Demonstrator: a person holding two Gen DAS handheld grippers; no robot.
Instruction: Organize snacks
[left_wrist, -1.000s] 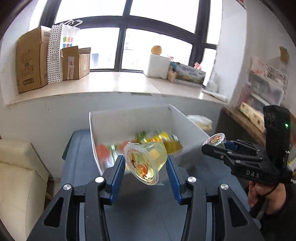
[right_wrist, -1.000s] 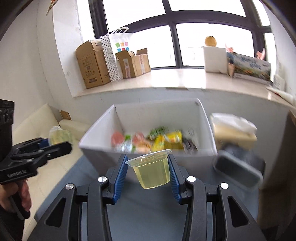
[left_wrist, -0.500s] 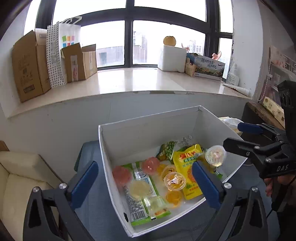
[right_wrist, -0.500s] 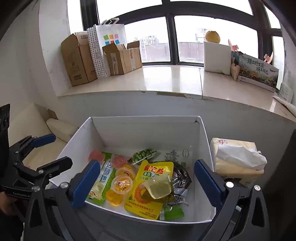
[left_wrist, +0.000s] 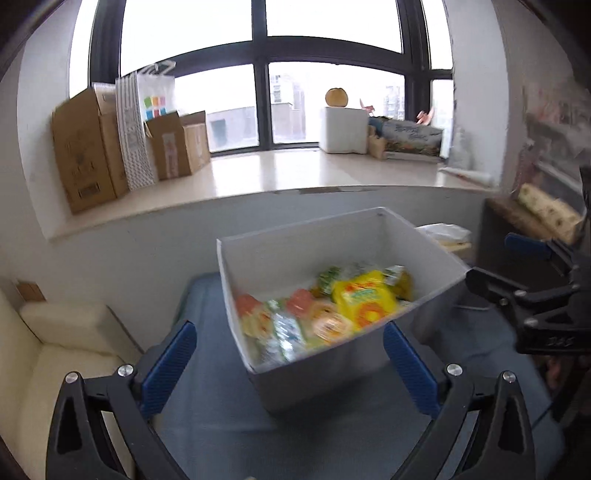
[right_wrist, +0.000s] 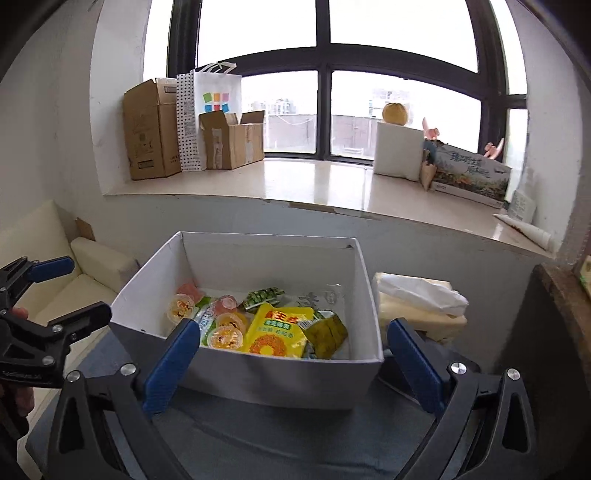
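Both tongs are spread wide with nothing between their blue pads: the left gripper (left_wrist: 290, 354) and the right gripper (right_wrist: 291, 354) hover just before a white box (right_wrist: 258, 380) on a blue-grey surface (right_wrist: 280, 439). Inside lie snacks: a yellow packet (right_wrist: 275, 334), jelly cups (right_wrist: 225, 336) and a green packet (right_wrist: 264, 295). A tissue pack (right_wrist: 417, 299) sits beside the box; cardboard boxes (right_wrist: 151, 129) line the windowsill (right_wrist: 314, 181) behind.
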